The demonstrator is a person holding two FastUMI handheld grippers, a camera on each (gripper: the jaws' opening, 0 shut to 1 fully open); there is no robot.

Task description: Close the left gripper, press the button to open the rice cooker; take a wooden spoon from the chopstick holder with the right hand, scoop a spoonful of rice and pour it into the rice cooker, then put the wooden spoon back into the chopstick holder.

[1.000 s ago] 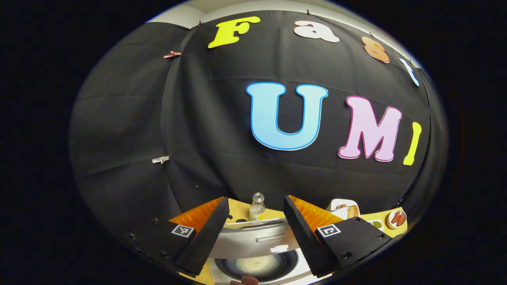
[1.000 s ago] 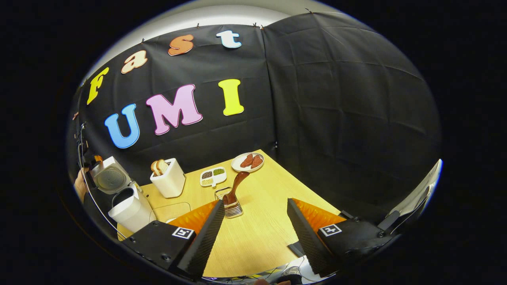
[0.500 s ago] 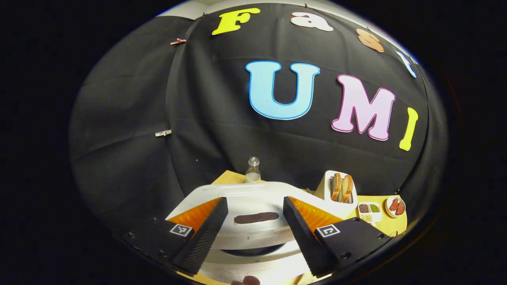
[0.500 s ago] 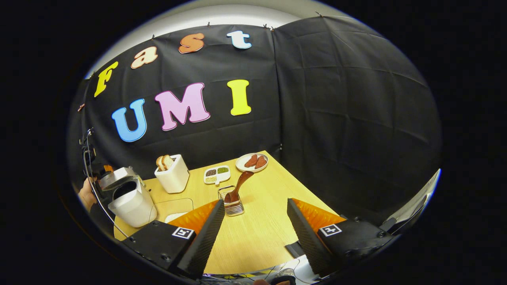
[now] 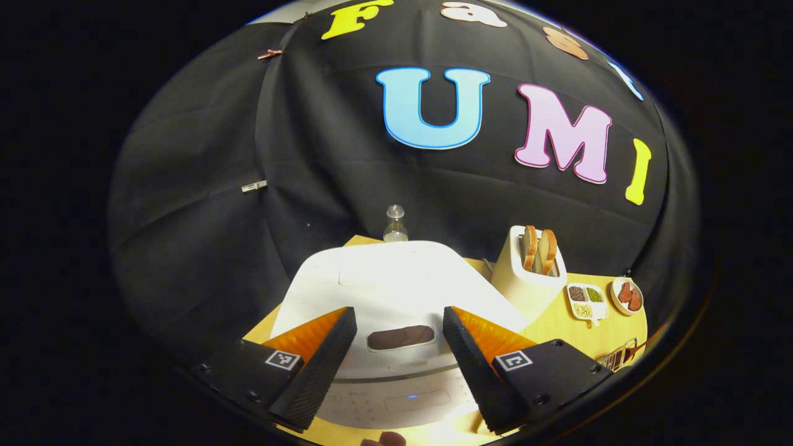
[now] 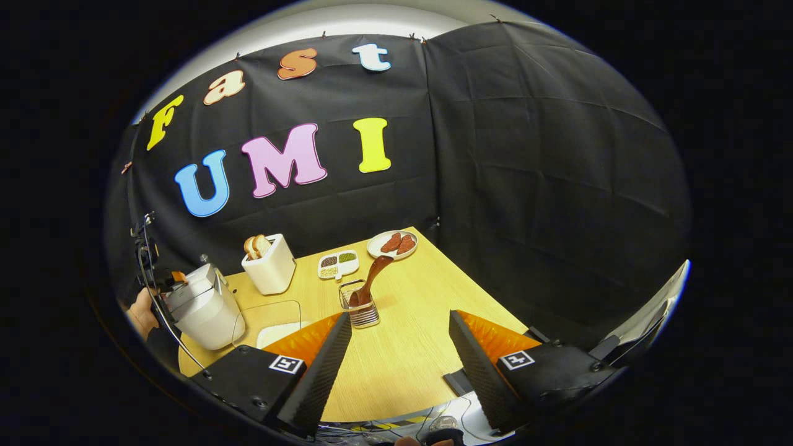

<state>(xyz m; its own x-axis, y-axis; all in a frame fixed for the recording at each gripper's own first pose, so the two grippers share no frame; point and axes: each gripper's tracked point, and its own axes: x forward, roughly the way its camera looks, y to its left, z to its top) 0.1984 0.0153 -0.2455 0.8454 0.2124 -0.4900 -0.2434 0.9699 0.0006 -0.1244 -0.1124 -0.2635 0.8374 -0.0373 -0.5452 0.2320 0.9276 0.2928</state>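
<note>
In the left gripper view, the left gripper point(image 5: 396, 347) is held with fingers spread apart just above the closed lid of the rice cooker point(image 5: 390, 291). In the right gripper view, the right gripper point(image 6: 399, 353) is held open and empty over the table point(image 6: 409, 347). Beyond it, the wooden spoon point(image 6: 372, 282) is seen leaning in the chopstick holder point(image 6: 359, 313).

Both rigs look alike: boxy black gripper point(image 5: 396, 365) bodies with screws and small square black-and-white marker tags point(image 6: 286, 363).
</note>
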